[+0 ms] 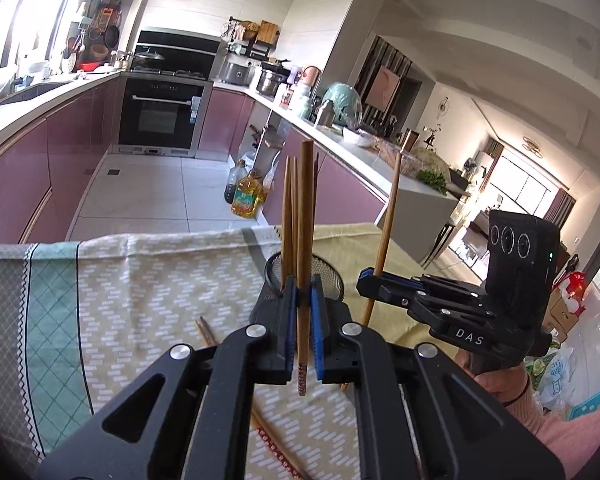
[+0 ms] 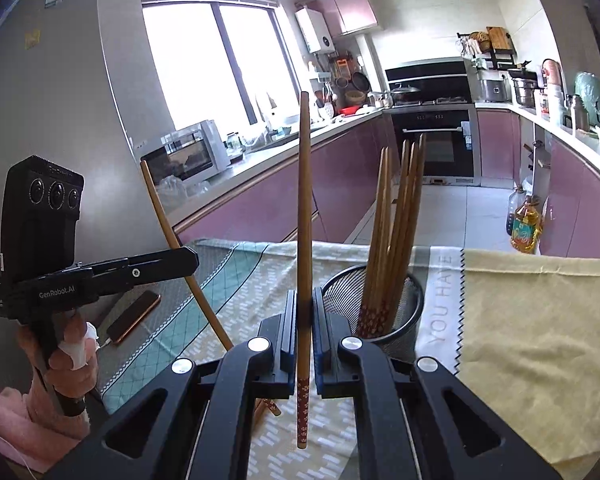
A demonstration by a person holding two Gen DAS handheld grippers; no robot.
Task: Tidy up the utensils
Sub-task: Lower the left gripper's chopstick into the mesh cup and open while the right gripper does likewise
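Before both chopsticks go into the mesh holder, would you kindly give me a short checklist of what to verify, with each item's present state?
1. Left gripper shut on its chopstick: ok.
2. Right gripper shut on its chopstick: ok.
3. Both chopsticks patterned end down, like those in the mesh holder: ok for the right one; the left one too.
4. Room left in the holder: ok, an open gap shows beside the standing chopsticks.
5. Holder upright on the cloth: ok.
6. Loose chopsticks left on the cloth: not ok, some remain.
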